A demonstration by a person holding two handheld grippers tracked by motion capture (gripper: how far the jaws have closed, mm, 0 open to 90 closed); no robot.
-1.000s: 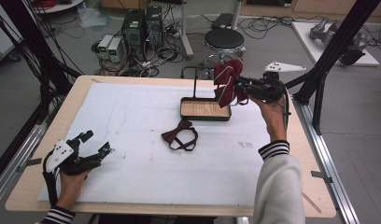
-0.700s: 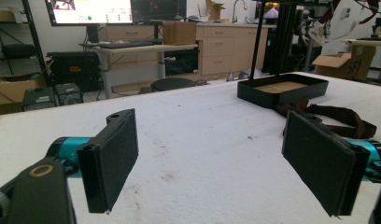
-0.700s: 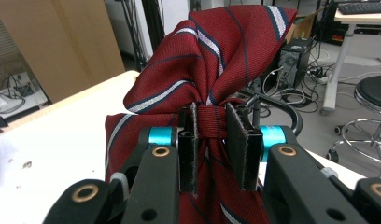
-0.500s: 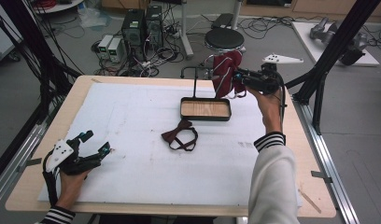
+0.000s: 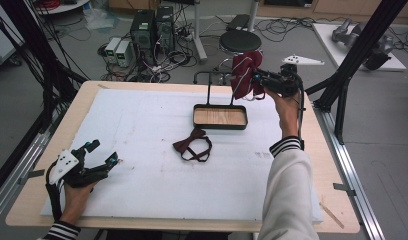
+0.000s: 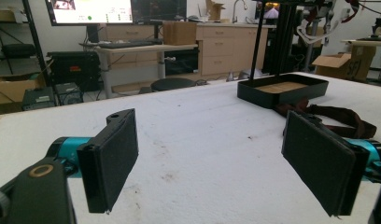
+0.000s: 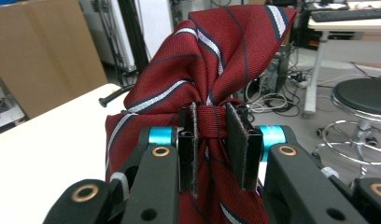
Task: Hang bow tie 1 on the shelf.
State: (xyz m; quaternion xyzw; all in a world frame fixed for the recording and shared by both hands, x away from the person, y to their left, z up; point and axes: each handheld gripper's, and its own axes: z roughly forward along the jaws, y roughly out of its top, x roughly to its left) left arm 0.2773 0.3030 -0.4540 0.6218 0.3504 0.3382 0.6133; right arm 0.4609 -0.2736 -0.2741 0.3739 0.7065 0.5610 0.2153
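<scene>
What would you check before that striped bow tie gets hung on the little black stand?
1. Grip on the striped bow tie: ok. The right gripper is clamped on its centre knot.
2. Tie near the stand's rail: ok. It is held up beside the rail's right end; whether they touch, cannot tell.
3. Wings free of the jaws: ok. They fan out above and below the knot.
4. Stand's wooden tray: ok. It sits flat on the white table cover.
5. Dark bow tie: ok. It lies on the cover, in front of the tray.
6. Left gripper: ok. Open, resting low at the near left corner, far from the stand.
</scene>
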